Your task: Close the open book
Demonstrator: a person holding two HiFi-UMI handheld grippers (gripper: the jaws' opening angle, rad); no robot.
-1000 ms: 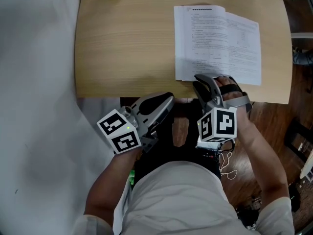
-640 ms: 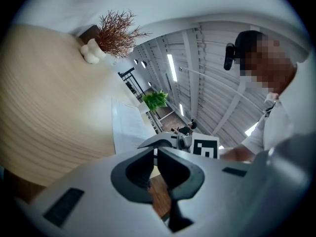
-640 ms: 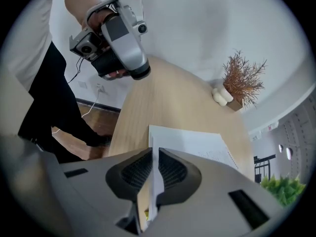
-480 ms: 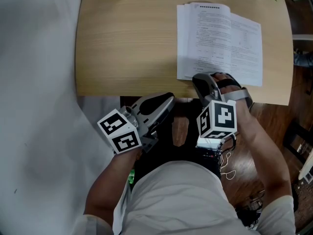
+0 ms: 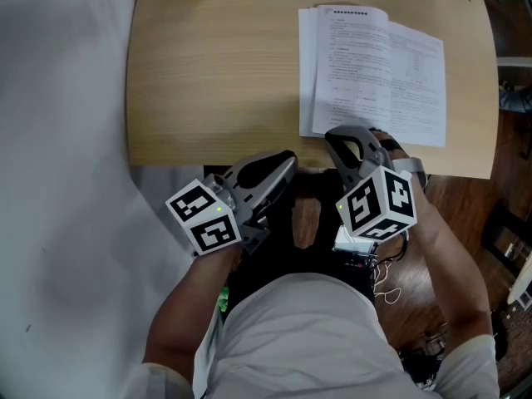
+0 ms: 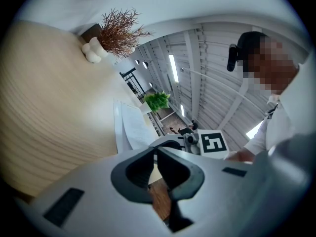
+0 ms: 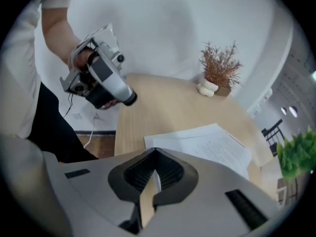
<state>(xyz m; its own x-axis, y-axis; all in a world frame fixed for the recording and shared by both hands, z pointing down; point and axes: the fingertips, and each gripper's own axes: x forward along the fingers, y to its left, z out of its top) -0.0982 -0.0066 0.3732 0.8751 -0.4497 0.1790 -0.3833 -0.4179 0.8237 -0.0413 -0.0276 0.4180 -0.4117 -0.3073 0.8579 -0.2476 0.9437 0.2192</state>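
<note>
At the bottom centre, the right tool has just been closing its jaws, now on a thin white edge of the open book on the desk. The left tool is at upper left.

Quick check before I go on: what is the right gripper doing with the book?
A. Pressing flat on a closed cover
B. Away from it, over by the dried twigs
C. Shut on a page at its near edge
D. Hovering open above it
C: the right gripper has just closed its jaws, and a thin white page of the open book is pinched between them at the book's near edge.
</note>
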